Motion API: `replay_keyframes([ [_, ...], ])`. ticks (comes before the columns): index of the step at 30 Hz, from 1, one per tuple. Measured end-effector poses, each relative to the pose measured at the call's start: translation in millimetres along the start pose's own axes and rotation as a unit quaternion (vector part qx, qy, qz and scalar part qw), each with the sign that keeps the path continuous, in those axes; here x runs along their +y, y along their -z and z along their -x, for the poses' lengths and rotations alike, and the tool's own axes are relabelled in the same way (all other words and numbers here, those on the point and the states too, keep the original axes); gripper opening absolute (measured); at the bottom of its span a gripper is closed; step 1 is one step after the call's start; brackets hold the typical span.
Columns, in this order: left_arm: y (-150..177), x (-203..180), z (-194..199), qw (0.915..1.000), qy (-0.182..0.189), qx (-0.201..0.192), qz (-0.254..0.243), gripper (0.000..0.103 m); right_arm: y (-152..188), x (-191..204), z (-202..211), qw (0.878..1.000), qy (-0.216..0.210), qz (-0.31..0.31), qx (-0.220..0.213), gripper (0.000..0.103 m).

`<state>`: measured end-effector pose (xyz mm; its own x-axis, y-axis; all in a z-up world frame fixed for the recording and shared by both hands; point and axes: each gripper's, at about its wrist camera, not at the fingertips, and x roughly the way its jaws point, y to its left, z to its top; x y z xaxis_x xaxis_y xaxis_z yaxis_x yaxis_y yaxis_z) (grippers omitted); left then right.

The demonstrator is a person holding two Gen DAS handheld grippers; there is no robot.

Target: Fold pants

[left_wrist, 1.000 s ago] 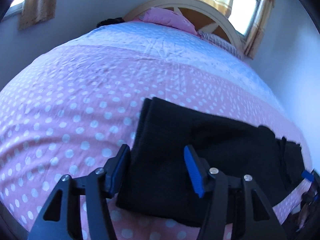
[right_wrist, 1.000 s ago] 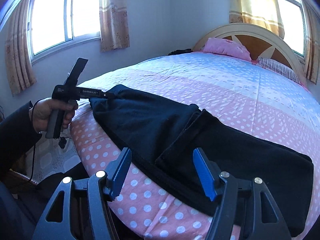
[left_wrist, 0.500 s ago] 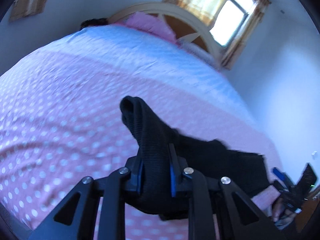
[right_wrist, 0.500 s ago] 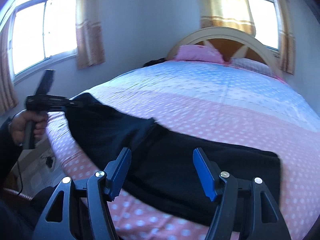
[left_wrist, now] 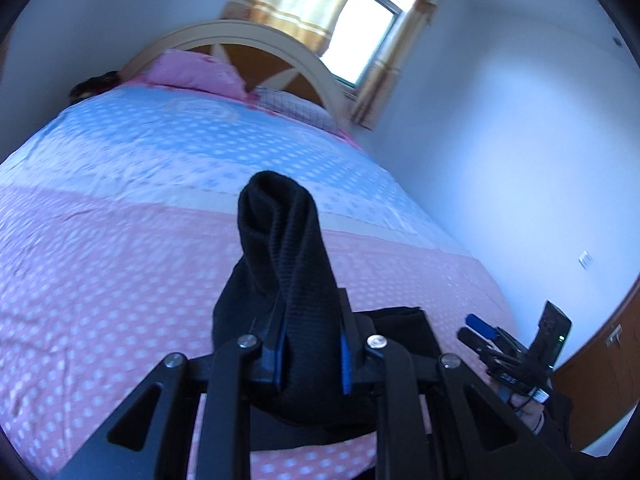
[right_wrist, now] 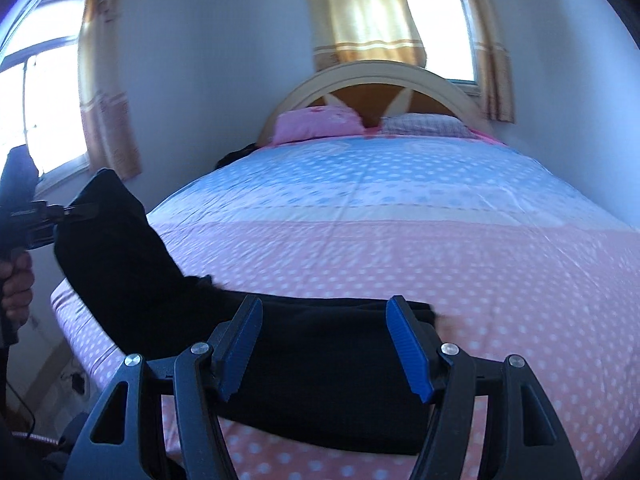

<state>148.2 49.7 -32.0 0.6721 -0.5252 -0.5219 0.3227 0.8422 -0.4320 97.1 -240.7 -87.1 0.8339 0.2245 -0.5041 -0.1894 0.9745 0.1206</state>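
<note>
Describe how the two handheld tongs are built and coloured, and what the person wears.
Both tongs, left and right, have black angular frames with triangular cutouts, silver screws and ribbed blue pads. Seen from the right view, the left one has a black pistol-style handle with small white lettering. A dark sleeve shows.

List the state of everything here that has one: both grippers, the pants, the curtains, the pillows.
Left gripper: shut on the pants.
Right gripper: open, holding nothing, above the pants.
Pants: one end lifted off the bed, the rest lying flat on it.
Bed: made, cover smooth.
Curtains: partly drawn over the windows.
Pillows: lying side by side at the headboard.
</note>
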Motion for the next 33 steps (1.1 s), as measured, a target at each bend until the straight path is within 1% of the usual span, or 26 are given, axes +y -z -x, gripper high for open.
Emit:
replay_keyframes([
  [5, -4.4, -42.9, -28.3, 0.999, 0.026, 0.025, -0.025, 0.02, 0.1, -30.4, 1.6, 0.999, 0.029, -0.041, -0.002, 0.066],
  [10, -1.5, -83.5, -62.5, 0.9958, 0.039, 0.055, -0.063, 0.02, 0.8, -61.8, -0.2, 0.994, 0.061, -0.096, -0.001, 0.066],
  [13, 9.1, -105.5, -96.0, 0.9921, 0.026, 0.078, -0.095, 0.02, 2.8, -76.8, 0.3, 0.99, 0.073, -0.121, -0.003, 0.066],
  [15, 22.5, -117.8, -121.6, 0.9882, 0.009, 0.095, -0.12, 0.021, 4.0, -85.0, -0.4, 0.988, 0.075, -0.135, -0.001, 0.066],
  [17, 31.8, -125.8, -141.8, 0.9853, 0.004, 0.111, -0.13, 0.021, 6.8, -94.3, -4.4, 0.985, 0.074, -0.153, 0.005, 0.066],
  [18, 39.1, -130.1, -152.1, 0.9834, -0.001, 0.119, -0.137, 0.024, 8.0, -97.1, -6.2, 0.985, 0.073, -0.159, 0.008, 0.066],
  [20, 54.0, -135.8, -168.6, 0.9804, 0.007, 0.138, -0.14, 0.025, 12.3, -106.0, -10.8, 0.982, 0.073, -0.175, 0.018, 0.066],
  [23, 66.3, -146.3, -168.9, 0.9769, 0.031, 0.147, -0.151, 0.027, 17.6, -116.3, -14.2, 0.978, 0.07, -0.197, 0.026, 0.066],
  [24, 68.0, -149.5, -164.7, 0.9757, 0.035, 0.146, -0.16, 0.031, 18.7, -119.5, -14.6, 0.976, 0.069, -0.203, 0.027, 0.066],
  [26, 68.9, -156.3, -154.0, 0.9749, 0.027, 0.134, -0.176, 0.044, 19.4, -123.5, -14.3, 0.975, 0.064, -0.213, 0.028, 0.066],
  [27, 66.4, -152.7, -143.7, 0.9766, 0.026, 0.118, -0.178, 0.055, 19.6, -123.0, -13.1, 0.975, 0.055, -0.216, 0.028, 0.066],
  [28, 68.9, -154.5, -136.8, 0.9779, 0.025, 0.107, -0.178, 0.06, 18.4, -121.0, -12.4, 0.975, 0.042, -0.216, 0.028, 0.066],
  [29, 67.3, -149.4, -130.0, 0.9794, 0.02, 0.096, -0.176, 0.062, 17.0, -117.2, -11.5, 0.976, 0.031, -0.214, 0.028, 0.068],
  [30, 66.1, -143.9, -122.5, 0.9807, 0.011, 0.087, -0.175, 0.066, 15.3, -112.7, -11.1, 0.977, 0.018, -0.21, 0.026, 0.071],
  [31, 65.1, -134.6, -115.2, 0.9823, 0.002, 0.076, -0.171, 0.071, 12.9, -105.8, -11.0, 0.979, -0.002, -0.204, 0.024, 0.075],
  [32, 63.8, -123.0, -105.3, 0.9844, -0.009, 0.062, -0.164, 0.074, 11.2, -98.0, -11.2, 0.979, -0.02, -0.199, 0.026, 0.078],
  [33, 63.6, -114.8, -100.8, 0.9856, -0.02, 0.054, -0.159, 0.079, 10.1, -90.5, -13.0, 0.98, -0.036, -0.194, 0.031, 0.079],
])
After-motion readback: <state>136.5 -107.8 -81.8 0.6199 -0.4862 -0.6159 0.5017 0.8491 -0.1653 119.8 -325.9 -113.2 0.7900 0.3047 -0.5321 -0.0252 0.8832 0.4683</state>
